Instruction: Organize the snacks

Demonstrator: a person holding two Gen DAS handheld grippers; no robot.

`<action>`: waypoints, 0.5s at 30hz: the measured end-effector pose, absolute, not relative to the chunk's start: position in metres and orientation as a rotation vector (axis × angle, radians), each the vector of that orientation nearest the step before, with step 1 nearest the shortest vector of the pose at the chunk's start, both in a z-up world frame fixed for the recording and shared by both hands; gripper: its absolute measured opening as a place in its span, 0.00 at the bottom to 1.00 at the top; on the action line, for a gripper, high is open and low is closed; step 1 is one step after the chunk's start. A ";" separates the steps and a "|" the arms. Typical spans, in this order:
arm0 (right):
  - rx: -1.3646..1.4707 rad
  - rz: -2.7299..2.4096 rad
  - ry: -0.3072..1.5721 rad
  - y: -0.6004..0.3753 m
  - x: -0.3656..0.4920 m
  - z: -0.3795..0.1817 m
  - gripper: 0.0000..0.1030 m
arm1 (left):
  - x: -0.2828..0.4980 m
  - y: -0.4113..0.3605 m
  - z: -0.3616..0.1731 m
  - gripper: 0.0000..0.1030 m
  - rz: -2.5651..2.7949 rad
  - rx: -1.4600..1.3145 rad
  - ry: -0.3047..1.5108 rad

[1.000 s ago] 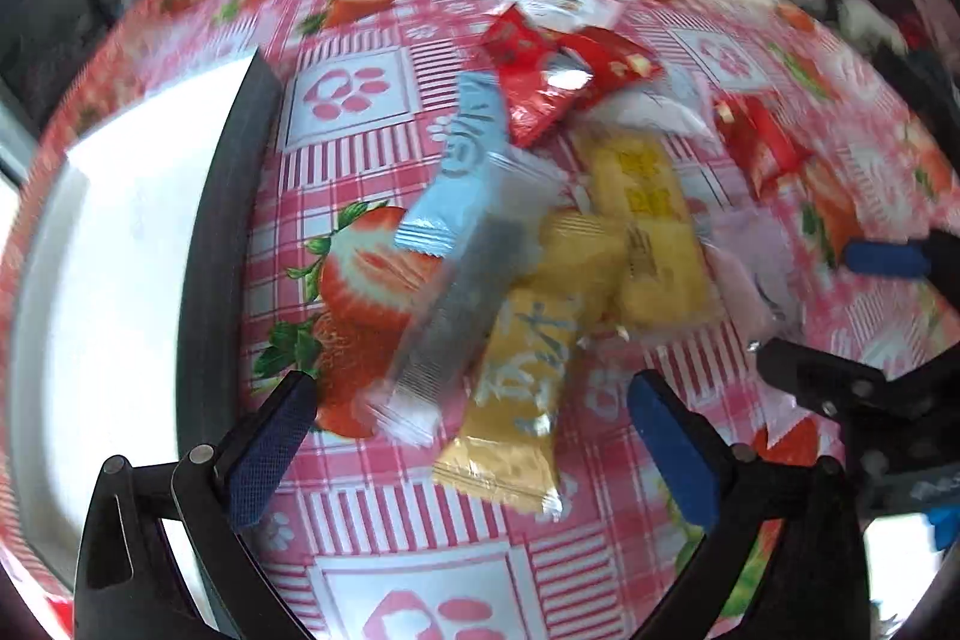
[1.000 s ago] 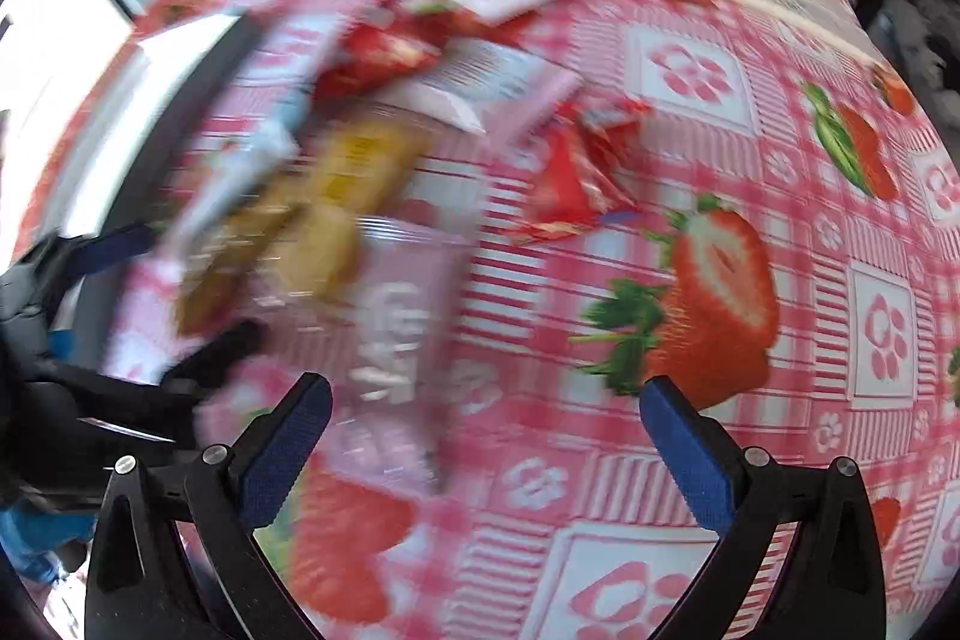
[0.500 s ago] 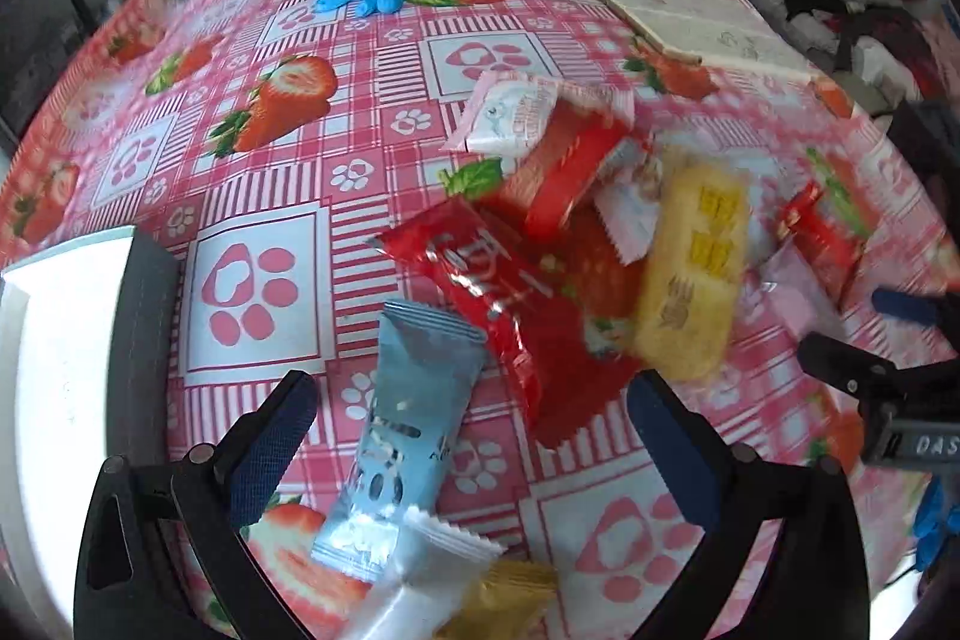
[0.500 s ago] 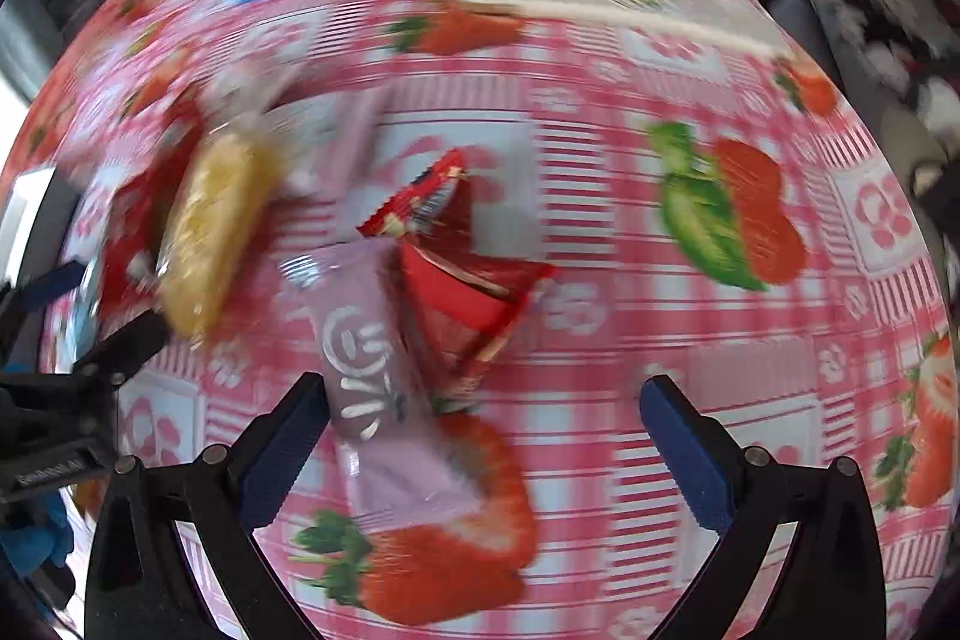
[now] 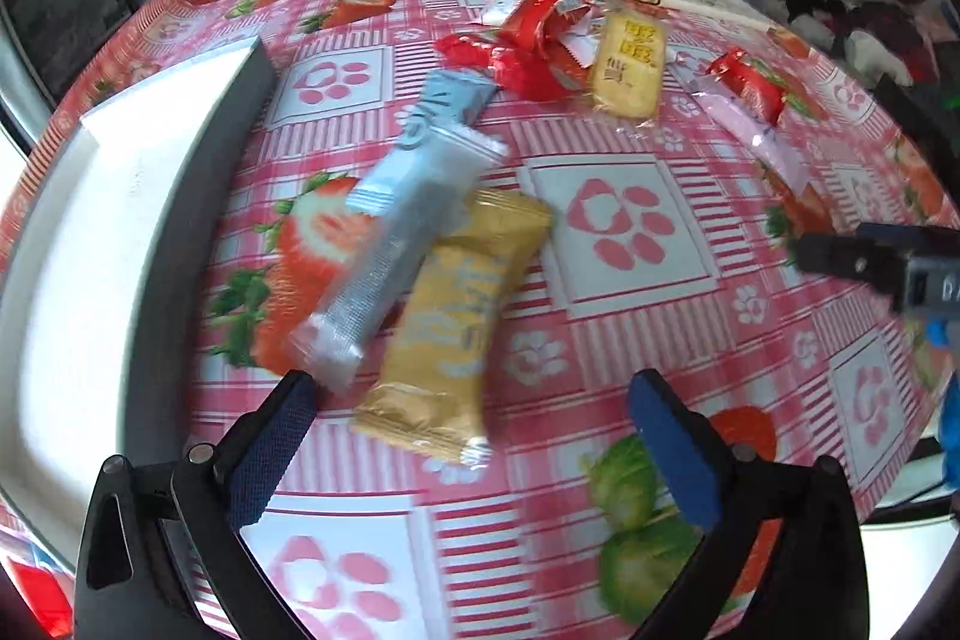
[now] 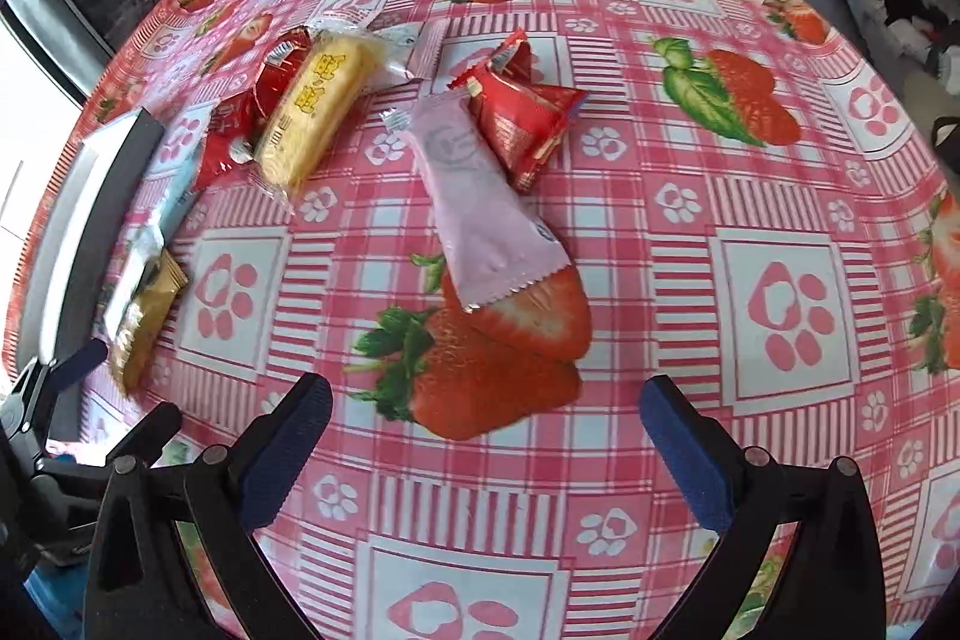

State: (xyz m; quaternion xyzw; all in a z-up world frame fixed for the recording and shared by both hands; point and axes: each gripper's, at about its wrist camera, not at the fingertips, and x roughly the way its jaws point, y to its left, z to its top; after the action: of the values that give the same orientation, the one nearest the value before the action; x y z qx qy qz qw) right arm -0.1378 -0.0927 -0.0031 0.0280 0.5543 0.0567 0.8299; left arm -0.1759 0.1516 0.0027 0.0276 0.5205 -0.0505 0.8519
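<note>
Table under red-checked strawberry oilcloth point(image 5: 624, 220) carried white flat box with dark rim point(image 5: 120, 196) at left. Golden-yellow foil snack packet point(image 5: 456, 316) lay just ahead of left hand-held gripper point(image 5: 474, 436), long axis pointing away, nearer that arm (right point(image 6: 486, 436) faced pink packet point(image 6: 480, 208)). Both empty, jaws apart.

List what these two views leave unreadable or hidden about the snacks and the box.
- Gold packet, left wrist view: print smeared by motion blur.
- Clear wrapper, left wrist view: blurred, contents unclear.
- White box, both views: cut off by the frame edge, interior washed out.
- Red packets, right wrist view: partly under the yellow packet, count uncertain.
</note>
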 end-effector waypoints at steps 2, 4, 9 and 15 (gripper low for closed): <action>0.060 0.112 1.171 -0.096 -0.141 -0.002 1.00 | -0.167 0.140 0.003 1.00 -0.145 0.070 1.088; 0.079 0.093 1.169 -0.104 -0.140 -0.002 1.00 | -0.153 0.125 0.003 1.00 -0.189 0.083 1.062; 0.136 0.022 1.170 -0.130 -0.131 0.001 1.00 | -0.104 0.103 0.005 1.00 -0.242 0.110 1.081; 0.179 0.042 1.182 -0.141 -0.128 0.008 1.00 | -0.126 0.129 0.025 1.00 -0.220 0.006 1.102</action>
State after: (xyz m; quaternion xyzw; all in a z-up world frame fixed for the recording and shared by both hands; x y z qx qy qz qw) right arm -0.1281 -0.1411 0.0075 0.0841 0.5562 0.0198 0.8266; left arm -0.1260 0.1294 0.0248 0.0027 0.5226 -0.1044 0.8461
